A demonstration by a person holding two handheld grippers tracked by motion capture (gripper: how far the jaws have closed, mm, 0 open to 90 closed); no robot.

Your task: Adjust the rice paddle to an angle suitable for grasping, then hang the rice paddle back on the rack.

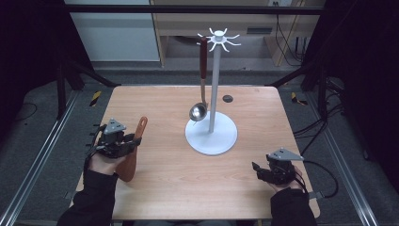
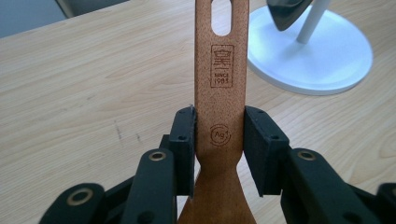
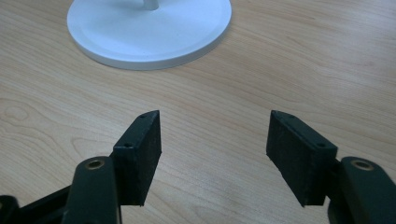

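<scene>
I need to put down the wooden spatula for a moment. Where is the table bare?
Bare wood lies between the left hand-held gripper and the right hand-held gripper, in front of the white stand. The far left corner of the table is free too. It is crowded around the stand, where the ladle hangs.

The high view looks forward and down from above the person's side, taking in the whole wooden surface point(image 1: 188, 188) and the white utensil stand point(image 1: 211, 134) from well off. The left gripper view sits close behind its own fingers point(image 2: 184, 140), low over the surface, facing the stand's round base point(image 2: 322, 56). The right gripper view, equally low and close, faces that same base point(image 3: 149, 32) from the other side. All three views share it.
</scene>
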